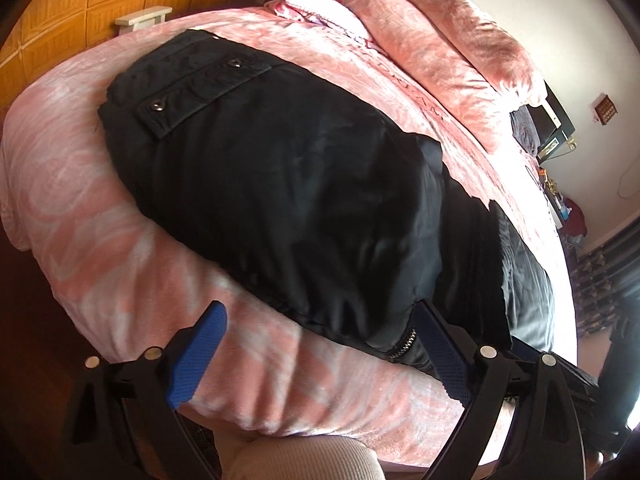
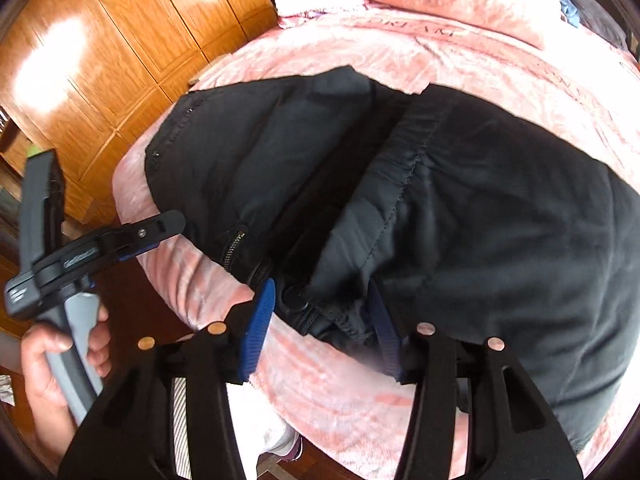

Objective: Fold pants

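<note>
Black pants lie folded on a pink bed, a snap-flap pocket at the far end. My left gripper is open; its right finger touches the near edge by a zipper, its left finger is over bare bedding. In the right wrist view the pants fill the middle. My right gripper is open, its jaws either side of the waistband edge with a button. The left gripper shows there at the left, held in a hand.
Pink pillows and folded cloth lie at the head of the bed. A wooden wardrobe stands left of the bed. A cluttered nightstand stands at the right. The bed edge runs just before both grippers.
</note>
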Demonstrator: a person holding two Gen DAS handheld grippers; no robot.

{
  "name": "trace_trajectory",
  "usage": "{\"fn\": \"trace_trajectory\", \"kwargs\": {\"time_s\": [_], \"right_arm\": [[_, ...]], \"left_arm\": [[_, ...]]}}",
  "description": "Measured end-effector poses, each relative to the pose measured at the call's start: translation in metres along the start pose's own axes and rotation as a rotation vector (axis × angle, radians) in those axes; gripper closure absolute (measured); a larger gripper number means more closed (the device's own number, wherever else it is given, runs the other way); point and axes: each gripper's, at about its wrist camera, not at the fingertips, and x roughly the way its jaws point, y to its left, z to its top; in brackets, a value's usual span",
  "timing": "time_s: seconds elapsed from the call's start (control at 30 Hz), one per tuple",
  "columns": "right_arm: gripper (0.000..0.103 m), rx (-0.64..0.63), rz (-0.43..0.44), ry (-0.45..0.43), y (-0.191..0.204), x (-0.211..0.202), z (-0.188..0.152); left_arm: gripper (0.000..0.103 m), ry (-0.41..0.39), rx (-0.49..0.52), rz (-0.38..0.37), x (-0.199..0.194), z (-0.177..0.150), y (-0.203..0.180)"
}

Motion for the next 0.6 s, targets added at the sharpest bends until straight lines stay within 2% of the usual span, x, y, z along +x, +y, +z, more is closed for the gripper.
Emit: {"fn": "trace_trajectory", "kwargs": {"time_s": [0.13,0.2,0.27,0.37,0.43,0.5,0.6], "right_arm": [[0.054,0.084,0.028,-0.067,-0.023,-0.034,-0.004],[0.054,0.119,-0.021,-0.090,-0.035,-0.042,-0.004],[0.054,0.130,-0.076,-0.075,-0.042,-0.037,-0.004],[0.054,0.122,-0.093,-0.008,-0.043,-0.007,-0.007],[0.054,0.070,-0.185,0.019,-0.039,0.010,-0.011],[0.054,0.031,-0.225,0.013,-0.030,0.012,-0.013],[0.060,0.068,-0.145,-0.033,-0.028,-0.004,-0.010]], "left_arm": [[0.008,-0.015,0.005,0.039,-0.004,0.005,0.008],[0.008,-0.013,0.006,0.046,-0.005,0.005,0.010],[0.008,-0.008,0.013,0.051,-0.004,0.004,0.010],[0.008,0.004,0.020,0.047,-0.001,0.003,0.009],[0.008,0.019,0.013,0.036,0.001,0.002,0.010],[0.008,0.034,0.007,0.030,0.001,0.001,0.011],[0.008,0.040,0.000,0.024,-0.001,0.000,0.016]]}}
